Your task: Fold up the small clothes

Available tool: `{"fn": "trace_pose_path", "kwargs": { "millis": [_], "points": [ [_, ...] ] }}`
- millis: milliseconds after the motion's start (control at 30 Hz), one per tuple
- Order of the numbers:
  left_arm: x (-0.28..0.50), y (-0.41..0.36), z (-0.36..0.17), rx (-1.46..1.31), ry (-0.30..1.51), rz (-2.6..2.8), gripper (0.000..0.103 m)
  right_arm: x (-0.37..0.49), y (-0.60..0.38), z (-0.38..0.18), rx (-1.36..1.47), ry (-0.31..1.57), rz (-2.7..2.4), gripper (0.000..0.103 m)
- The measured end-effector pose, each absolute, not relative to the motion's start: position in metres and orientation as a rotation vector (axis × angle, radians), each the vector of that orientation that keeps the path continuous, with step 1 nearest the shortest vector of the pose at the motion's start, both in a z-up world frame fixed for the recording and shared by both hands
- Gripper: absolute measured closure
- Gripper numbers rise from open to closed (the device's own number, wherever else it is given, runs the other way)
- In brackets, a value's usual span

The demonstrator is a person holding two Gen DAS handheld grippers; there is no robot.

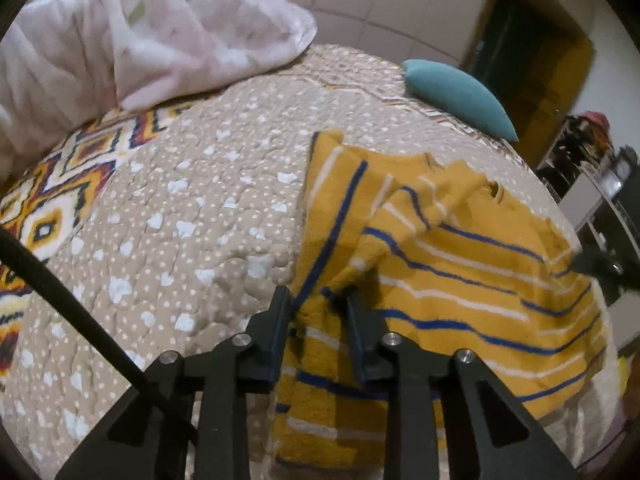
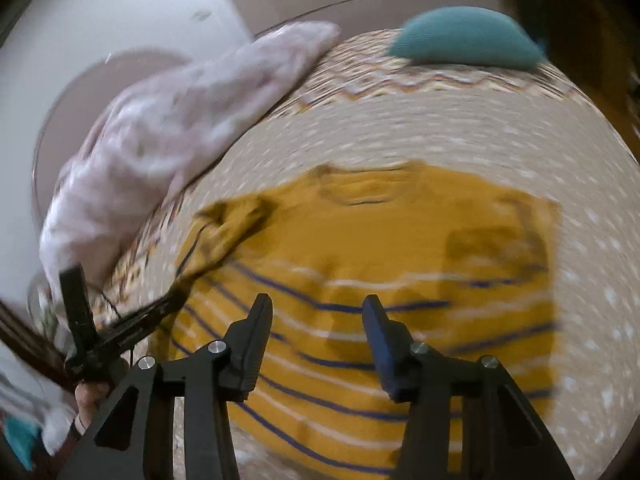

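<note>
Shirt: yellow striped shirt [image 1: 460, 280] flat on the bed [image 1: 192, 208], pillow [image 1: 456, 92] at 12 o'clock.
Left hand-held gripper [image 1: 318, 300]: pinching the shirt's sleeve, lifted.
Right hand-held gripper [image 2: 318, 308]: jaws apart, above the shirt [image 2: 380, 232].

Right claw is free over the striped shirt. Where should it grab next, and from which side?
Likely the right sleeve, approached from the shirt's outer right edge. The striped shirt lies flat there, with that sleeve still spread, while the left claw already pinches the lifted left sleeve. The right claw is open above the hem.
</note>
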State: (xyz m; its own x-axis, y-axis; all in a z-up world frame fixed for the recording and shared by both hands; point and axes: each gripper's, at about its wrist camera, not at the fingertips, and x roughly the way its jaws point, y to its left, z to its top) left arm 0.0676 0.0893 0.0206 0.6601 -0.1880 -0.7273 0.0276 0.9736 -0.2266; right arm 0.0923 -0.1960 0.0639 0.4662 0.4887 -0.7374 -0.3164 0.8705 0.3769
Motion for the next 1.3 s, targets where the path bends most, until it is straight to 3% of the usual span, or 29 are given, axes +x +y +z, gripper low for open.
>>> {"fn": "trace_pose_path", "kwargs": {
  "millis": [167,367,633,933,1167,1300],
  "points": [
    [0.069,0.115,0.009,-0.384,0.830,-0.176,0.058,0.132,-0.101,0.036,0.026,1.046,0.535,0.059],
    [0.074,0.123,0.002,-0.459,0.843,-0.218,0.056,0.193,-0.016,0.021,-0.149,1.064,0.531,0.062],
    [0.076,0.124,0.001,-0.471,0.849,-0.226,0.052,0.216,0.034,0.017,-0.323,1.111,0.481,0.058],
    [0.069,0.124,0.004,-0.464,0.855,-0.204,0.047,0.169,-0.095,0.091,-0.096,1.011,0.364,0.055],
    [0.054,0.121,0.009,-0.432,0.862,-0.185,0.045,0.079,-0.275,0.039,0.164,1.108,0.114,0.055],
    [0.046,0.126,0.013,-0.395,0.864,-0.149,0.044,0.035,-0.347,0.002,0.215,1.147,-0.093,0.063]
  ]
}}
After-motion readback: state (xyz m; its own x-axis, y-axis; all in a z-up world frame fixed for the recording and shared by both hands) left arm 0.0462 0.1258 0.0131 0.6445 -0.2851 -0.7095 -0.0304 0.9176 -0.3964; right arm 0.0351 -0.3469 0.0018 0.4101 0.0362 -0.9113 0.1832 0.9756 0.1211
